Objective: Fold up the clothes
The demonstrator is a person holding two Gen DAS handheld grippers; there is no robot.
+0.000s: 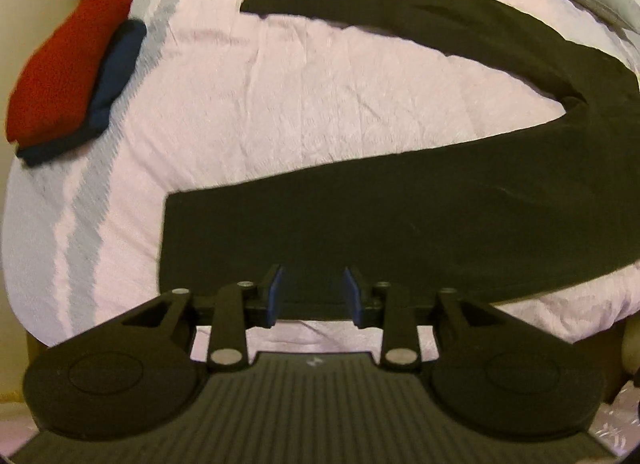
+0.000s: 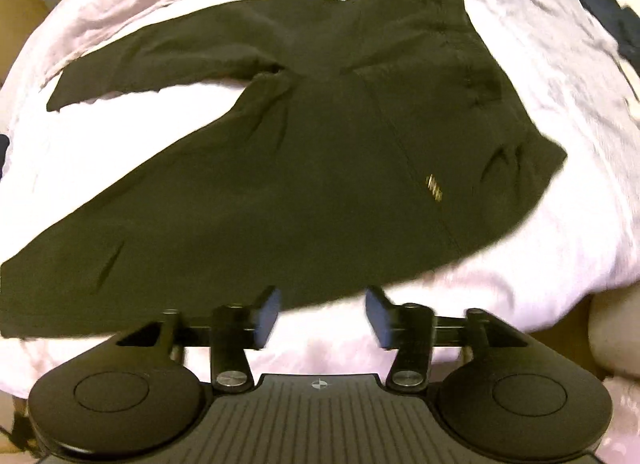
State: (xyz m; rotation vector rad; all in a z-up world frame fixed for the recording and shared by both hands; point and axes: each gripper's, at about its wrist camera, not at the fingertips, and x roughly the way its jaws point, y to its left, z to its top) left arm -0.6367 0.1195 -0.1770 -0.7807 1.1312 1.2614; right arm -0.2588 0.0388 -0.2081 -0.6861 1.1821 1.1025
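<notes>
Item one: black trousers (image 1: 400, 223), being shown spread flat on a pale pink bedcover (image 1: 280, 95). In the left wrist view the two legs are being seen parted in a wide V, the nearer leg's hem end lying just beyond the gripper and the farther leg running across the top of the bed. In the right wrist view the trousers (image 2: 320, 167) are being seen from the waist side, the waistband lying toward the upper right and a small gold mark being shown on the cloth near the hip.

Item two: left gripper (image 1: 316, 294), being held above the nearer leg end, pointed steeply down. Its jaws are being held apart, with blue pads (image 1: 276, 296) clear of the fabric and nothing clamped.

Item three: right gripper (image 2: 324, 316), being held above the trousers' lower edge and the bedcover (image 2: 500, 256). Its jaws are being held wide apart, nothing gripped.

Item four: red folded garment (image 1: 64, 67), being kept stacked on a dark blue folded garment (image 1: 108, 103) at the left edge of the bed, well apart from the trousers.

Item five: dark cloth (image 2: 604, 11), being shown at the upper right in the right wrist view; its kind cannot be told.
</notes>
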